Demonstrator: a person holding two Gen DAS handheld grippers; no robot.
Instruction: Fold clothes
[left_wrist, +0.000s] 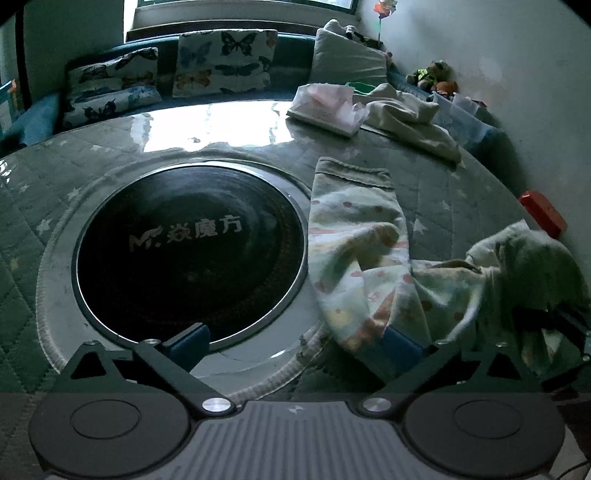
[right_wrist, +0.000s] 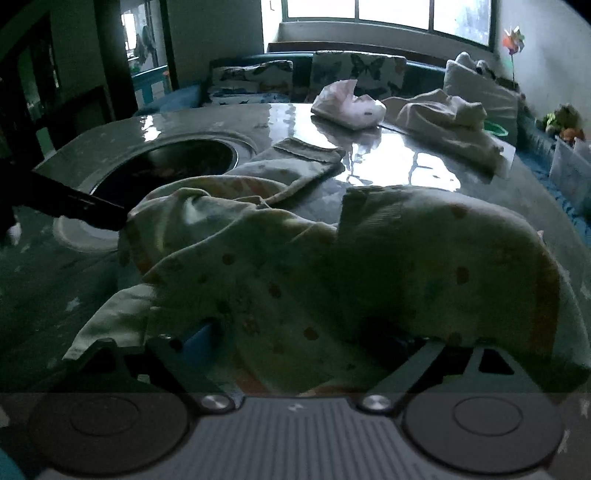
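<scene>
Quilted star-print table (left_wrist: 92, 192) holds a black round hob (left_wrist: 192, 254) marked "焱魔方". Just right of the hob lies the spotted garment (left_wrist: 354, 236), crumpled. Left gripper (left_wrist: 295, 343) and right gripper (right_wrist: 306, 343) both stand apart, cloth draped over their fingers.

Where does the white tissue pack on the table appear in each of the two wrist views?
Left wrist view: tissue pack upper middle-right, at the table's far edge.
Right wrist view: tissue pack upper middle, just right of centre.
Shared landmark: the cream garment lies just right of it.
</scene>
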